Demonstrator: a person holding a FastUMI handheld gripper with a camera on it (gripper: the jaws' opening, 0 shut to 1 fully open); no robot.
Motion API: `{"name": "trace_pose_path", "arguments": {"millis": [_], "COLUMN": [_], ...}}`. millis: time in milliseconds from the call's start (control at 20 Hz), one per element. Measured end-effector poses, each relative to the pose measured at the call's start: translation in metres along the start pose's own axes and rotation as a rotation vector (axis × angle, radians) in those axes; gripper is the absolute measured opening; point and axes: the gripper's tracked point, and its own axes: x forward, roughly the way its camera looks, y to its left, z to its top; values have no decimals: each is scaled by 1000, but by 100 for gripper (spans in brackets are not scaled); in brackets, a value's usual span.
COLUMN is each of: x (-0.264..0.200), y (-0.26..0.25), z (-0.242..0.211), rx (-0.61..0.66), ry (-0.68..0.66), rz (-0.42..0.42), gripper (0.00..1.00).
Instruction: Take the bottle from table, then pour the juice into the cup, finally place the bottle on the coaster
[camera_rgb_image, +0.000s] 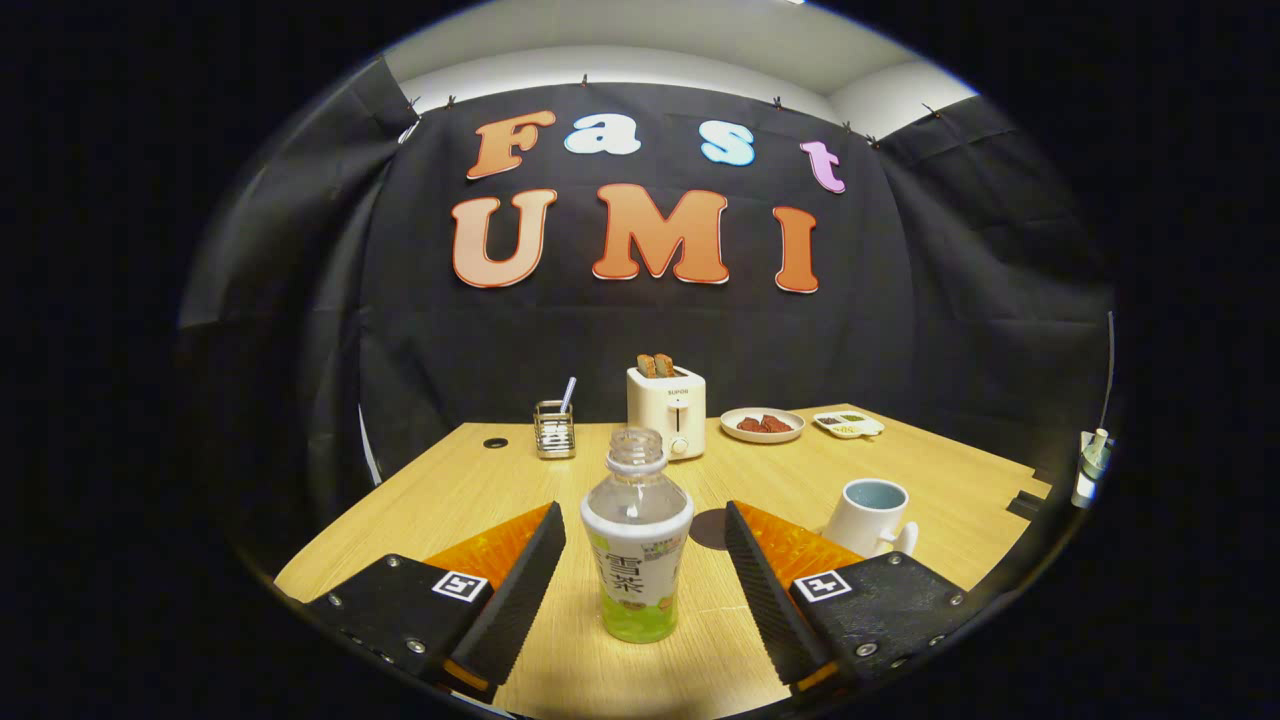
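An uncapped clear bottle (636, 545) with a white label and a little green juice at its bottom stands upright on the wooden table (480, 480). It sits between the two fingers of my gripper (645, 550), which is open, with a gap on each side of the bottle. A white cup (870, 517) with a pale blue inside stands just beyond the right finger. A dark round coaster (710, 527) lies on the table between the bottle and the cup, partly hidden by the right finger.
At the back of the table stand a white toaster (667, 412) with two slices of toast, a wire holder (554, 430) with a utensil, a plate (762, 425) of dark food and a small white tray (848, 425). A small dark hole (495, 442) marks the table's far left.
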Motion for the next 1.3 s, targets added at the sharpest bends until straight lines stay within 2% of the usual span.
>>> {"name": "trace_pose_path", "arguments": {"millis": [550,750,850,900,1150,1300], "x": [34,40,42,44,45,47], "y": [1,4,12,12,23,27], "z": [-51,-63,-61,-61,-58,-53], "rx": [-6,-22,-9,-13,-60,-24], "ry": [78,109,107,108,111,114], "rz": [3,14,44,51,108,129], "gripper": [94,91,80,68,61,61]}}
